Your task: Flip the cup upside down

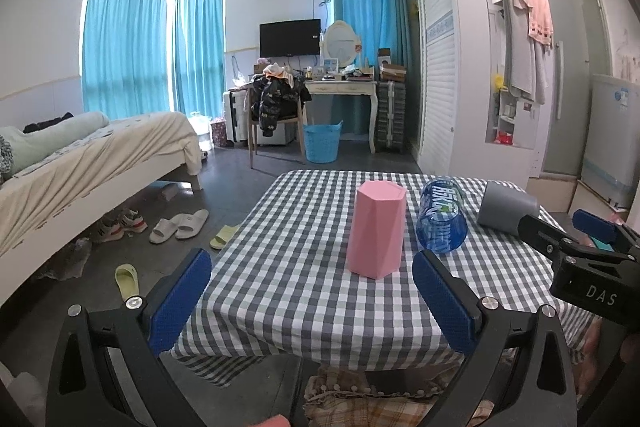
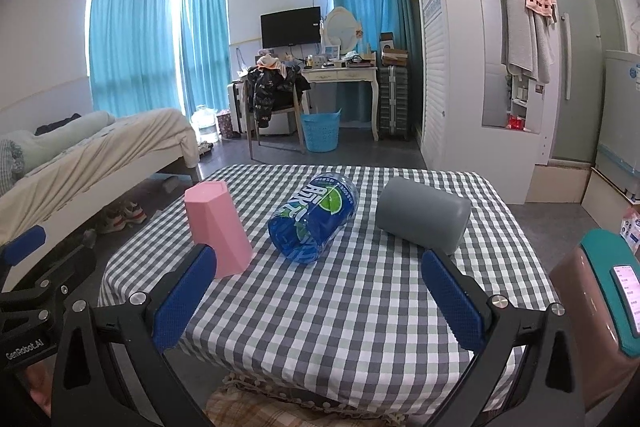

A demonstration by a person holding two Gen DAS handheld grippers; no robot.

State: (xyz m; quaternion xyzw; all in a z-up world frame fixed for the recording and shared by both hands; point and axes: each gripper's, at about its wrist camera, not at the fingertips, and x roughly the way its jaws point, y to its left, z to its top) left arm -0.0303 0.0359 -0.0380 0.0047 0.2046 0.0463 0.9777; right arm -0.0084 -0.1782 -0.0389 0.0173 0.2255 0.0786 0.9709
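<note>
Hovering both grippers wide open and empty short of the table (image 2: 360,307), I'm lining my left gripper (image 1: 312,291) up on the pink cup (image 1: 376,231) standing ahead, aiming mid-body so it won't slip while rotating, right gripper (image 2: 320,291) idling

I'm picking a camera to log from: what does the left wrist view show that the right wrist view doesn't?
Only the left wrist view shows the slippers on the floor and the right gripper, open. Only the right wrist view shows the phone at the right edge and the left gripper. Both share the checked table, the pink cup standing, and the blue bottle and grey cup lying on their sides.
</note>
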